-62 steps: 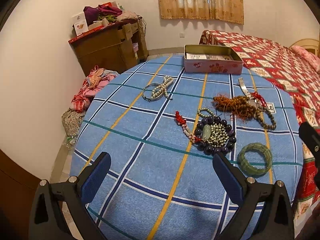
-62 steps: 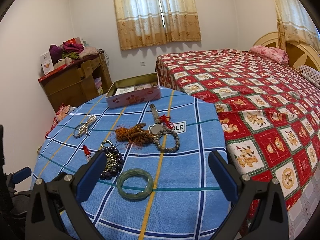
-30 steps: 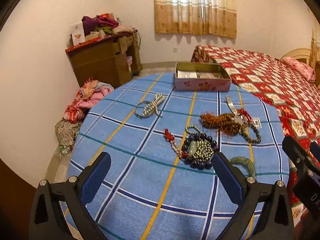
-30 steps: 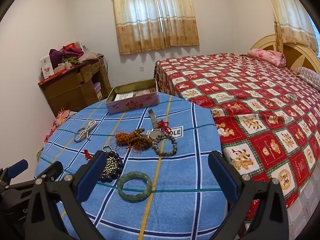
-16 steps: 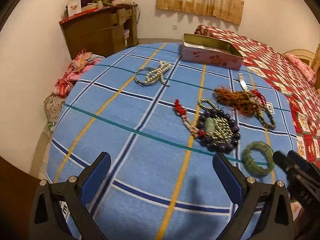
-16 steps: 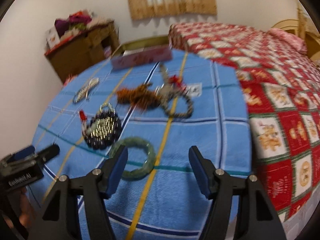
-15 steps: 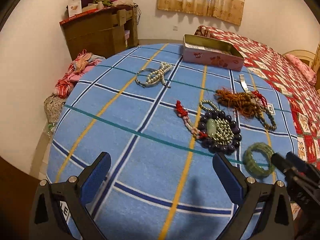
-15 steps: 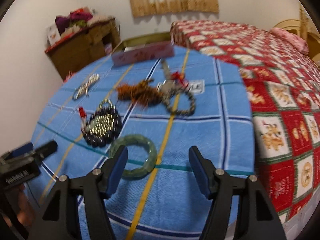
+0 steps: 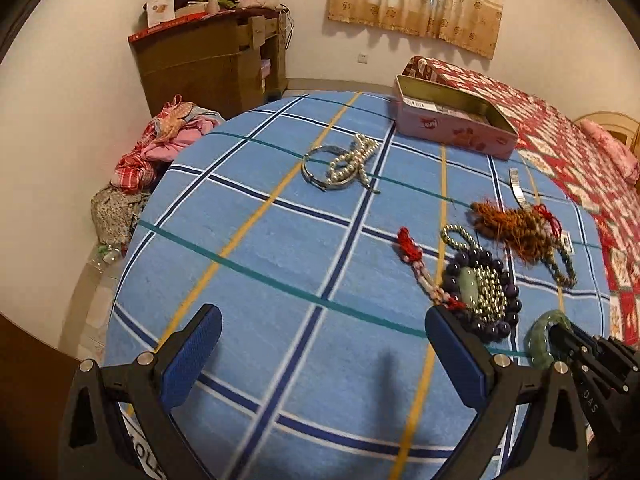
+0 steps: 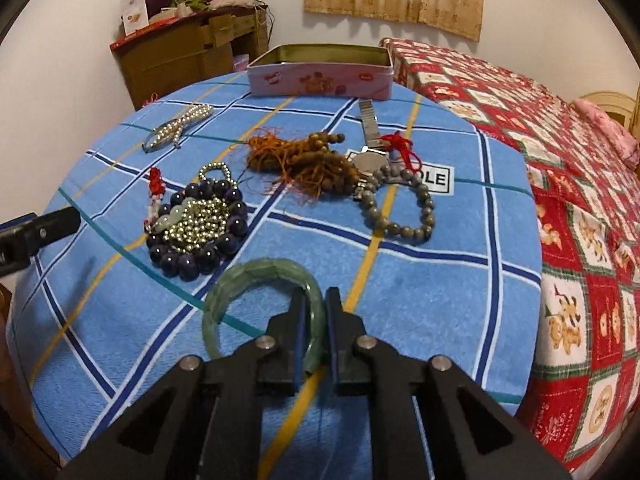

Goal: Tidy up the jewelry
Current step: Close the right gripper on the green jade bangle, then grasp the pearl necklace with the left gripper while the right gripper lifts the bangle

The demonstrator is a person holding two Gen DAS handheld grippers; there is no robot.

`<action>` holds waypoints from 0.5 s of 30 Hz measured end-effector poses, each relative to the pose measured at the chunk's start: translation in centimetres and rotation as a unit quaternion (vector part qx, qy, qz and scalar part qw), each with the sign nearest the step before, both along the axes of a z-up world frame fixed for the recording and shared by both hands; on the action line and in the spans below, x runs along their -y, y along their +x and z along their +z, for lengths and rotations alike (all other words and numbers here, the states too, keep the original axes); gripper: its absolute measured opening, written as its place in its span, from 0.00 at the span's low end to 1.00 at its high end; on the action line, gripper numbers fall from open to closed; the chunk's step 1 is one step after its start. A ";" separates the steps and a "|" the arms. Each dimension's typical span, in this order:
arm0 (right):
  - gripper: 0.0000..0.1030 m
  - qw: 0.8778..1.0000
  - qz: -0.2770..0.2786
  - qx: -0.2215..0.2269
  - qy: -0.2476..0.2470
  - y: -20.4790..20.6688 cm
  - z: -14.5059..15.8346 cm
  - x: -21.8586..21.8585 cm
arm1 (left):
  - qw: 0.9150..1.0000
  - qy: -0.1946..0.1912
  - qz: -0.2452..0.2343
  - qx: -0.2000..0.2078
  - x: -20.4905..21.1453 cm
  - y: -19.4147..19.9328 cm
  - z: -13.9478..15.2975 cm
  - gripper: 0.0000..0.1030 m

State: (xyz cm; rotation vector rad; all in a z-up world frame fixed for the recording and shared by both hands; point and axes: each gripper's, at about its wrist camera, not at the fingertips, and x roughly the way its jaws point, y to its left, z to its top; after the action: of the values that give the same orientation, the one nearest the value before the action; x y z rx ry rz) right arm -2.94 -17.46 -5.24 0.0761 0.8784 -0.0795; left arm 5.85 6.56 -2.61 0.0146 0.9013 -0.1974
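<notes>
Lying flat, bangle (image 10: 240, 280) (tongs (image 10: 314, 300) clamped).

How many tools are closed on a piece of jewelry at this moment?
1. The right tool, whose jaws have just been closing, grips the green bangle at the table's near edge. The left tool is open above bare cloth.

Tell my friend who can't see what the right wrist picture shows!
The right gripper is shut on the near side of a green bangle lying on a blue checked tablecloth. Behind it lie bead bracelets, a watch and a pink tin; a red patterned bed stands to the right.
</notes>
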 end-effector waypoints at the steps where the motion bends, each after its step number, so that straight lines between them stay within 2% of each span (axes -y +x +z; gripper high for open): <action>1: 0.09 1.000 -0.002 0.004 0.014 0.0 0.2 0.3 | 1.000 -0.005 0.000 -0.001 -0.2 0.2 0.1 0.98; 4: 0.09 0.998 -0.012 0.034 0.047 -0.1 1.7 1.2 | 1.000 -0.026 0.004 0.007 -1.0 1.4 0.8 0.98; 9: 0.09 0.991 -0.014 0.109 0.071 -0.2 5.9 2.1 | 0.996 -0.070 -0.014 0.055 -0.8 5.0 3.0 0.98; 11: 0.09 0.990 -0.012 0.119 0.075 0.0 6.5 2.0 | 0.995 -0.060 -0.027 0.070 0.3 6.9 3.7 0.98; 15: 0.09 0.989 -0.004 0.124 0.086 0.8 6.5 1.6 | 0.992 -0.021 -0.102 0.074 4.1 11.7 3.4 0.98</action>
State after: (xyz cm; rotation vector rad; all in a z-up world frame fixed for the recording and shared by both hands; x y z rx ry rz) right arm -2.18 -19.03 1.24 0.2453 0.6356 -0.0004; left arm 17.55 2.42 0.74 0.0812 0.7461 -0.4018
